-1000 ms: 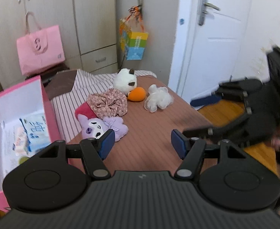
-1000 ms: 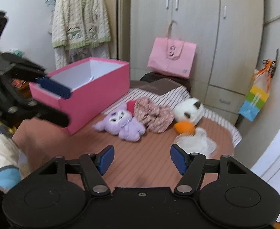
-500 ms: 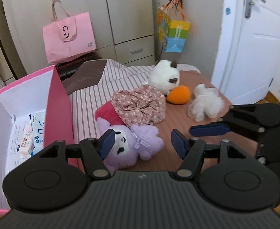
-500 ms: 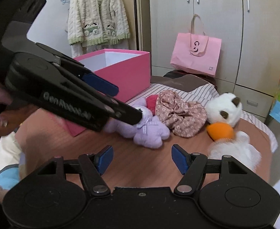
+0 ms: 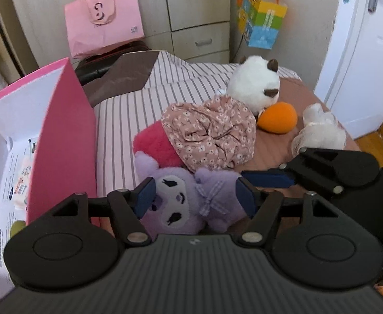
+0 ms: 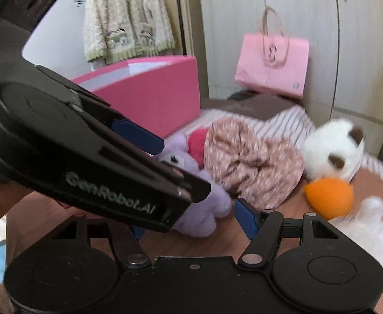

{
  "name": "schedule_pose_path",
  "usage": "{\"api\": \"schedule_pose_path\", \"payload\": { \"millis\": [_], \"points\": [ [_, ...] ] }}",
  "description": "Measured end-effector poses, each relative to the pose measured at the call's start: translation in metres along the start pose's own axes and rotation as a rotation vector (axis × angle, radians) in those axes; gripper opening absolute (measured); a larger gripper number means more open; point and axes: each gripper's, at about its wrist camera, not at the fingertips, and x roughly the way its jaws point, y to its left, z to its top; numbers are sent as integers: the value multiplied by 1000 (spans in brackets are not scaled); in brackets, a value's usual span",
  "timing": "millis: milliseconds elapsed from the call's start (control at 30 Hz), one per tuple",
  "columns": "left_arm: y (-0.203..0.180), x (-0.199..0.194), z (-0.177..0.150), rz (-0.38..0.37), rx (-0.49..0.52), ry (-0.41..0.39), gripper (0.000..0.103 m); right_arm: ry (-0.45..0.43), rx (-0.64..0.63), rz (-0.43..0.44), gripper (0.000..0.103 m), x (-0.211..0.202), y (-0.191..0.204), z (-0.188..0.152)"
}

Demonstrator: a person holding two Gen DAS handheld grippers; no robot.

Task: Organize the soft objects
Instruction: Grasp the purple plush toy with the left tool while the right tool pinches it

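The pink box is the biggest thing here. It sits just to the left of the left gripper, with its top open and some papers inside. I think the soft toys are meant to go in there.

Next is the flowery cloth thing. It lies right in front of the left gripper, just past the purple toy, and it rests on the toy's top. A red fuzzy bit pokes out from under it.

The white plush is farther ahead and to the right. The orange ball touches it. A fluffy white puff lies farther right again.

The purple plush toy is the one to get now. It lies between the two blue pads of the left gripper. The jaws are spread wide, with one pad on each side of the toy's head and bow. They are not squeezing it yet.

The right gripper is wide too and holds nothing. It sits close on the right, near the toy's feet.

To do this well, I would push the left gripper down a bit more, so the pads get the fat middle and not just fur. Squeeze slowly. Lift straight up, so the flowery cloth slides off and does not come along. The right gripper should stay out of the way.
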Motion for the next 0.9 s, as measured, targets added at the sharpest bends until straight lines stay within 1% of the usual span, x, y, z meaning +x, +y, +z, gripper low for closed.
{"api": "schedule_pose_path", "payload": {
  "millis": [67,167,200,233,267,367,467,533,633,667,733,767,833,867,900],
  "points": [
    [0,3,0,12,5,6,70,-7,20,3,74,2,-1,-3],
    [3,5,-2,5,-23,8,73,-5,22,9,74,2,-2,-2],
    [4,5,-3,1,-35,6,74,1,5,15,64,2,-1,-3],
    [5,4,-3,-3,-47,5,74,10,-30,18,56,2,2,-4],
    [5,3,-5,-7,-52,3,75,13,-59,14,43,0,5,-4],
    [3,-2,-10,-31,-48,1,75,10,-34,40,39,-9,4,-6],
    [3,-6,-13,-76,-64,4,75,3,-38,27,38,-20,4,-12],
    [0,-8,-15,-101,-61,-4,75,0,-33,26,37,-27,3,-16],
    [0,-5,-15,-130,-71,-4,81,13,-25,17,39,-35,-1,-21],
    [1,-4,-15,-128,-86,-2,82,22,-30,4,43,-37,-1,-24],
    [-1,-4,-15,-120,-85,-13,81,33,-41,-28,44,-37,-1,-27],
    [-3,-5,-17,-115,-79,-28,79,33,-46,-39,46,-37,0,-28],
    [-5,-10,-20,-114,-82,-57,76,26,-57,-56,54,-38,3,-29],
    [-4,-11,-21,-124,-89,-63,71,22,-64,-66,64,-38,5,-29],
    [-2,-11,-23,-131,-105,-62,68,15,-78,-82,71,-36,7,-29]
  ]
}}
